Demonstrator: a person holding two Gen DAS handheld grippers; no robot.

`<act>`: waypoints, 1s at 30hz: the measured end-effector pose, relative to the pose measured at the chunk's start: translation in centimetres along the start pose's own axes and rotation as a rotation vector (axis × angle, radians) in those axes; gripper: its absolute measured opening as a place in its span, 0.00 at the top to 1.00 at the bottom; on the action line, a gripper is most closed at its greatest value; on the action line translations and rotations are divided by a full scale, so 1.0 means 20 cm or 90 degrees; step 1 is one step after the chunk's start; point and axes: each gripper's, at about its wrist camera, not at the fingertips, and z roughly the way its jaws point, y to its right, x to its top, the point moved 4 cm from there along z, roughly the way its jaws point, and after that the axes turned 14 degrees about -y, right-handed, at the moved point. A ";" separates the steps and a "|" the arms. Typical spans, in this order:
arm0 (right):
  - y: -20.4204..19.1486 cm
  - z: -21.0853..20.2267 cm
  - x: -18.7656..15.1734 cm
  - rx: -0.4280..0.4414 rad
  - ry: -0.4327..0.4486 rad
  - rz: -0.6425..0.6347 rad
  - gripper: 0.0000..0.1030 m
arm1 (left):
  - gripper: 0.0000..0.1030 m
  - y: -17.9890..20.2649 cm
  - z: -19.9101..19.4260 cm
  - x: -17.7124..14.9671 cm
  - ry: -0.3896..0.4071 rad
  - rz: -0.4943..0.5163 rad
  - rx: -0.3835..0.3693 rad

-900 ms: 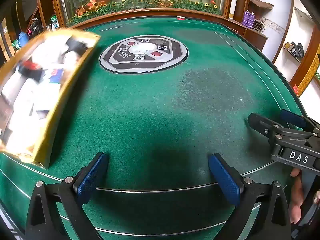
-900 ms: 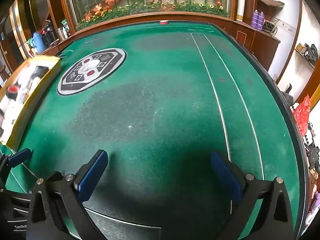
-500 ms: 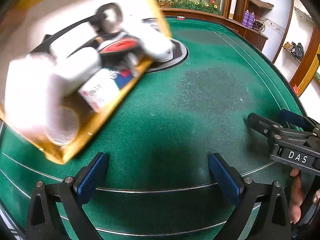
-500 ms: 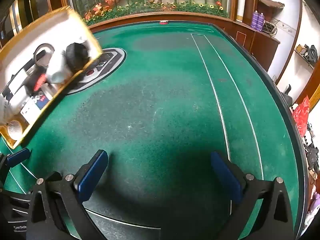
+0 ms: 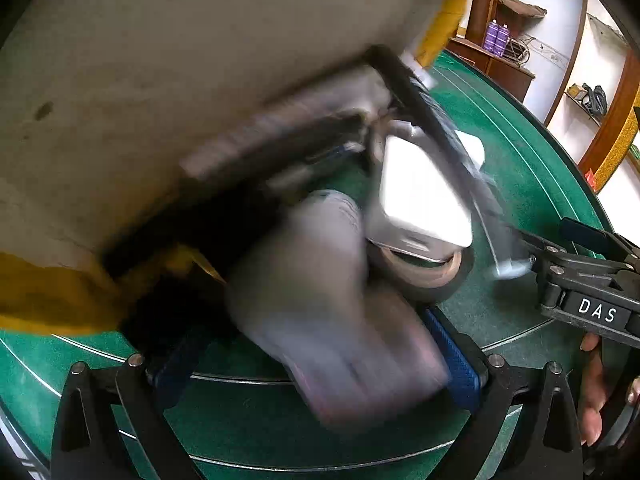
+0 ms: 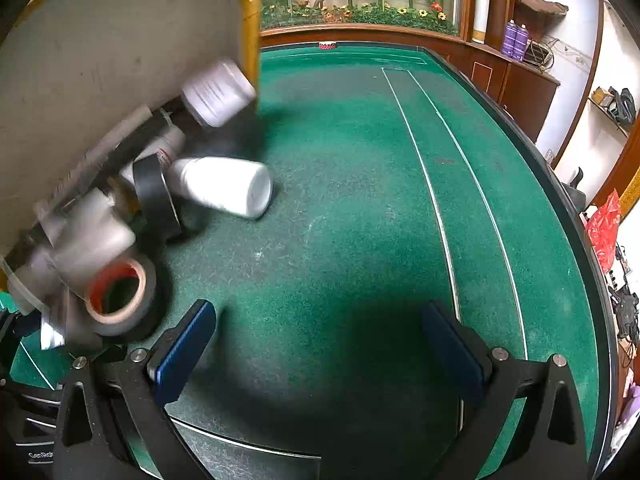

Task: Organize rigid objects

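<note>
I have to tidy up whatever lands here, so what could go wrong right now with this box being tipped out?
The white bottle lies on its side on the green felt table and may roll off toward the edge. The tilted box is spilling items right onto the left gripper, so blurred pieces could jam between its open fingers. The tape roll stands near the right gripper and could roll under it.

place: home room | green felt table (image 6: pixel 360 200) | planter mural (image 6: pixel 360 0) | wooden shelves (image 6: pixel 540 4)
</note>
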 end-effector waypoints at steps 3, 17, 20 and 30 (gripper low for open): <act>0.00 -0.01 0.00 0.003 0.003 0.003 0.00 | 0.00 -0.01 0.00 -0.01 0.000 -0.001 0.000; -0.01 -0.01 -0.01 0.005 0.001 0.007 0.00 | 0.00 -0.02 -0.02 -0.02 0.002 -0.001 0.002; -0.01 -0.01 -0.01 0.004 0.000 0.006 0.00 | 0.00 -0.02 -0.02 -0.02 0.002 -0.001 0.002; 0.00 -0.01 0.00 0.005 0.000 0.007 0.00 | 0.00 0.00 -0.01 -0.02 0.002 -0.001 0.002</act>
